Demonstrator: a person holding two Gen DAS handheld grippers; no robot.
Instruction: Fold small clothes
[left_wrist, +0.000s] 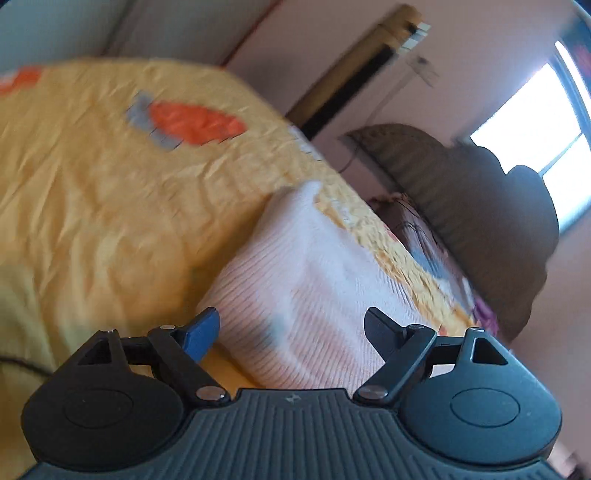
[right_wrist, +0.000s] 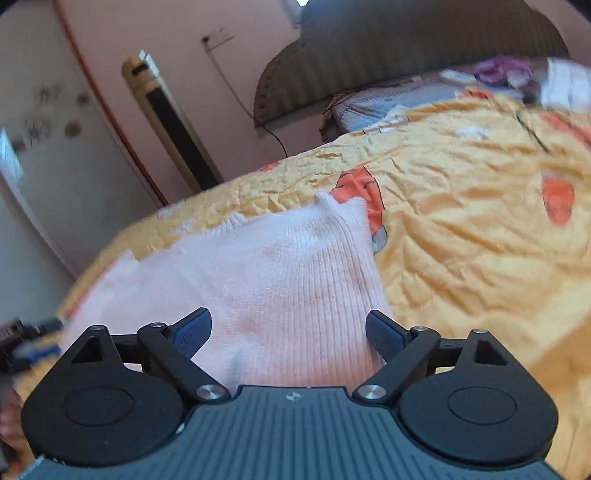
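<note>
A small pale pink ribbed knit garment (left_wrist: 306, 280) lies on a yellow bedspread (left_wrist: 92, 177) with orange and grey prints. My left gripper (left_wrist: 291, 332) is open, its two fingers spread wide just above the near end of the garment, holding nothing. In the right wrist view the same garment (right_wrist: 266, 273) lies spread flat, its far corners pointing away. My right gripper (right_wrist: 288, 332) is open too, its fingers spread over the garment's near edge, holding nothing. The bedspread (right_wrist: 461, 229) stretches to the right.
A dark padded headboard (right_wrist: 369, 48) stands at the far end of the bed, with pillows and small items (right_wrist: 498, 74) below it. A tall floor-standing air conditioner (right_wrist: 173, 129) stands by the pink wall. A bright window (left_wrist: 535, 122) is at the right.
</note>
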